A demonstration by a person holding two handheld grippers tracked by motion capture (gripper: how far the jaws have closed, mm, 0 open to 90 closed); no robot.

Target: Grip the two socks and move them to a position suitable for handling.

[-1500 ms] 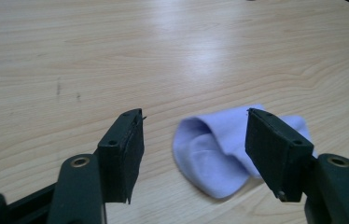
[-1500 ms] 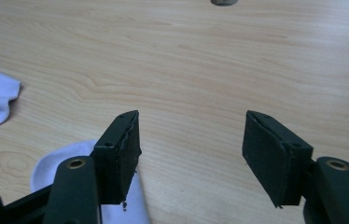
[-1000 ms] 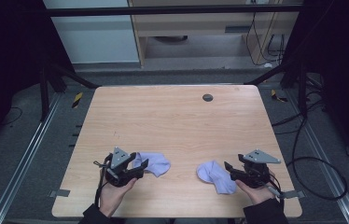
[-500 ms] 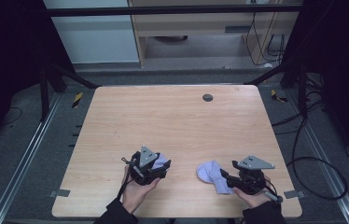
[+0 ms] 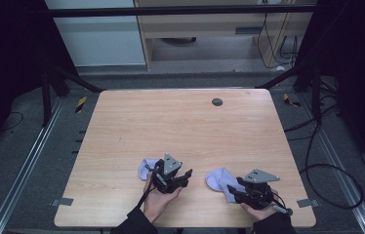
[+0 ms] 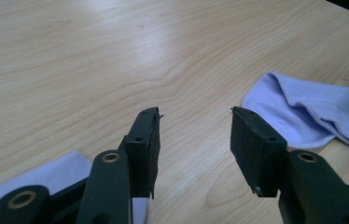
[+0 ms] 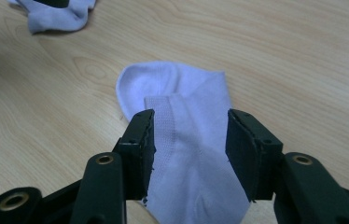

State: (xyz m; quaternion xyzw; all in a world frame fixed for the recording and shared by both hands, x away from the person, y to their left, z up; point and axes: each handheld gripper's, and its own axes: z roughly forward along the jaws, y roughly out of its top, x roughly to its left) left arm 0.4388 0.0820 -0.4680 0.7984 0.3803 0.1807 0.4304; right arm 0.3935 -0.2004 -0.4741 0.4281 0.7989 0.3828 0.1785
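Note:
Two pale lilac socks lie near the table's front edge. The left sock (image 5: 146,168) (image 6: 46,179) sits just left of and partly under my left gripper (image 5: 186,176) (image 6: 195,135), whose jaws stand open over bare wood and point toward the right sock (image 6: 312,116). The right sock (image 5: 218,180) (image 7: 186,102) lies flat, with its cuff folded over. My right gripper (image 5: 233,191) (image 7: 189,140) is open, its jaws straddling the sock's near end. The left sock (image 7: 56,16) also appears at the top left of the right gripper view.
The wooden table (image 5: 180,126) has a small black round cap (image 5: 217,102) near its far edge. Metal frame rails and cables run along the floor on both sides. A person's hands hold both grippers at the front edge.
My left gripper has moved right, past its sock, which now lies to its left. The right gripper and its sock have barely shifted.

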